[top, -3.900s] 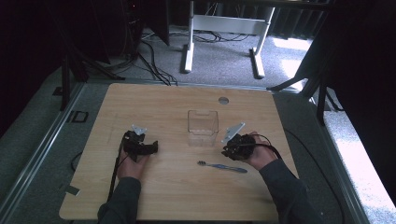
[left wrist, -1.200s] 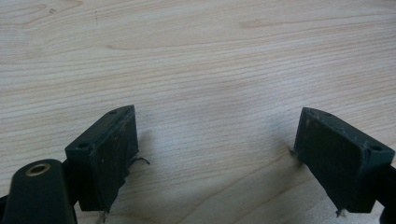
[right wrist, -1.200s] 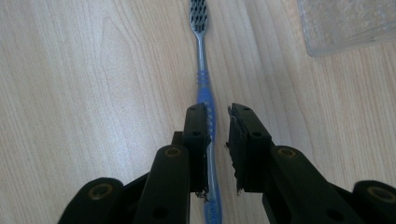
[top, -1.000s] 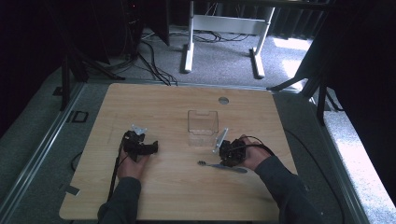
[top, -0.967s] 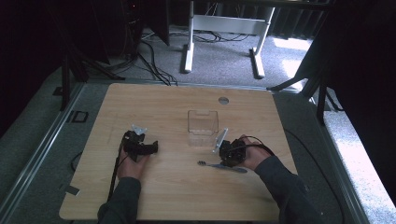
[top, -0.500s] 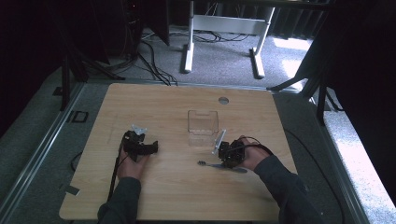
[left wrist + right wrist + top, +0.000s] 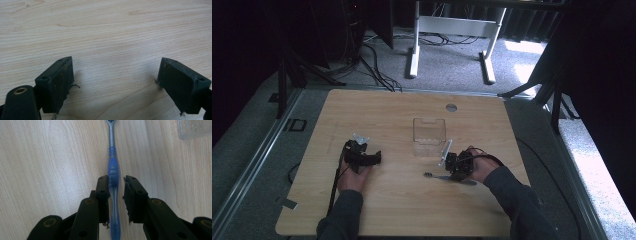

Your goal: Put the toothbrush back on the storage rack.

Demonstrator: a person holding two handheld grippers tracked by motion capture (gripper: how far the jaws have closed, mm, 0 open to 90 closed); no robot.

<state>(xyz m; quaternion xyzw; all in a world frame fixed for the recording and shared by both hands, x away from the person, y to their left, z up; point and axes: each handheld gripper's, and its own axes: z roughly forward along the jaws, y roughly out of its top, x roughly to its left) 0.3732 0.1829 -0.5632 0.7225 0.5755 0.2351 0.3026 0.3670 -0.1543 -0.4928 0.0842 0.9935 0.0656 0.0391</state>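
Note:
A blue toothbrush (image 7: 113, 170) lies flat on the wooden table, its head pointing away from my right gripper (image 7: 116, 180). The jaws straddle its handle, nearly closed: one jaw touches the handle and a narrow gap remains at the other. From above, the toothbrush (image 7: 438, 176) lies just in front of the clear box, with my right gripper (image 7: 455, 172) over its handle end. My left gripper (image 7: 374, 159) rests on the table at the left. Its jaws stand wide open (image 7: 116, 65) over bare wood.
A clear plastic box (image 7: 429, 135) stands upright at the table's middle, just beyond the right gripper; its corner (image 7: 195, 128) shows at the top right of the right gripper view. A round cable hole (image 7: 451, 107) sits near the far edge. The floor beyond holds desk legs and cables.
My right gripper has come down from beside the clear box onto the toothbrush handle and edged slightly left. The left gripper has stayed still.

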